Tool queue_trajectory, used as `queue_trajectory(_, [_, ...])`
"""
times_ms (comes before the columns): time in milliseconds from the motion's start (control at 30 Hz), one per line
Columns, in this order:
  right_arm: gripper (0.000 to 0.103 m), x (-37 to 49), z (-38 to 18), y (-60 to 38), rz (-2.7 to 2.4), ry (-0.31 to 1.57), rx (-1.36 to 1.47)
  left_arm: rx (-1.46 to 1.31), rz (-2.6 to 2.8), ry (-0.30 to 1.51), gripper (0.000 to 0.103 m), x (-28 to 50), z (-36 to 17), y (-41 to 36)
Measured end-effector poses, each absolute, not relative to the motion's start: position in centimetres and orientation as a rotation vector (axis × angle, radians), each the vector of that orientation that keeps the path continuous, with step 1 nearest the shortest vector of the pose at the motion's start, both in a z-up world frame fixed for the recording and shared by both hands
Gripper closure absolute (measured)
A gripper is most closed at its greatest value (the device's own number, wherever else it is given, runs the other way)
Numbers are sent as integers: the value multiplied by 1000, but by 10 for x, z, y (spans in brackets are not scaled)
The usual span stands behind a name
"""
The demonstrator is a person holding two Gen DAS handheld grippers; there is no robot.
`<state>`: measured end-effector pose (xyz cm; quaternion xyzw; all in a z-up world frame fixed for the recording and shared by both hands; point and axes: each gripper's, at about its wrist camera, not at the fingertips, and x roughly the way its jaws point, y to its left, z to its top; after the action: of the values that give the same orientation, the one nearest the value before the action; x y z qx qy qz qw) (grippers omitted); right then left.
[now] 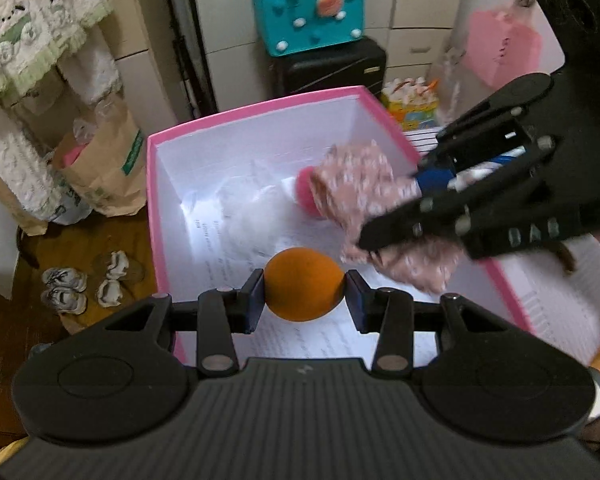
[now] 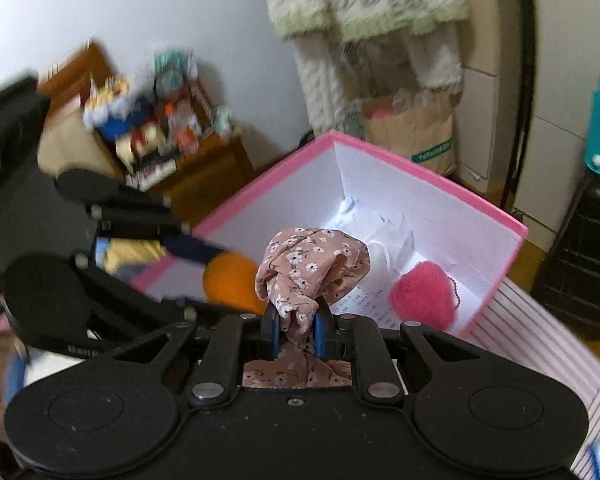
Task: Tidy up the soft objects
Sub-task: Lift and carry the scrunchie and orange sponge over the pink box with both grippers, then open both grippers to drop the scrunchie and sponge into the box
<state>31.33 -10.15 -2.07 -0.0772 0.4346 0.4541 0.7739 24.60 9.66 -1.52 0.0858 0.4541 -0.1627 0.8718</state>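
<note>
The left tool (image 1: 305,295) grips an orange ball (image 1: 304,284) between its blue pads, held over the near end of the pink-rimmed box (image 1: 256,110). The right tool (image 2: 296,330) is closed narrow on a floral cloth (image 2: 312,268), which bunches up above the pads and hangs over the box. Seen from the left wrist, the right tool (image 1: 384,216) comes in from the right with the cloth (image 1: 360,196) trailing blurred across the box, half covering a pink pompom (image 1: 305,192); only this view shows the teal bag (image 1: 308,16) on a black suitcase (image 1: 332,66), a pink bag (image 1: 500,50) and the shoes (image 1: 84,284) on the wooden floor (image 1: 4,344). The right wrist view alone shows the pompom (image 2: 422,298) whole, lying on the box floor by the near right wall (image 2: 496,240), and a wooden cabinet (image 2: 204,168) heaped with blurred items; there the left tool (image 2: 204,268) and the ball (image 2: 232,286) sit smeared at the left, at the box's edge. Both views show a brown paper sack (image 2: 412,132) with a green label whose writing is too small to read, and a fleecy garment (image 2: 360,0) hanging above it. Printed sheets (image 1: 228,240) line the box floor, their lines of text illegible. A striped cloth surface (image 2: 540,344) lies beside the box.
</note>
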Motion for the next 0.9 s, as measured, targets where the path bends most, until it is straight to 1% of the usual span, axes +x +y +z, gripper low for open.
queue_trajectory(67, [84,318,-30,-95,963,956,-228,182,-319,953,62,258,-22,101])
queue_trajectory(267, [85,316,-38,-109,894,969,-297,153,-355,974,62,271,-33,105])
queue_trajectory(600, [86,295,-35,-134,772,1014,-300,175,-417,959,62,272,-41,96])
queue_trajectory(667, [85,299,-33,-132,764,1032,-304,188,-422,961,62,275,-42,91])
queue_trajectory(800, [78,310,-35,-109,802,1022,-438,219,-412,1003,61,290,-42,82])
queue_trajectory(900, [78,314,-40,-93,815,995,-529,255,-388,1021,59,302,-44,75])
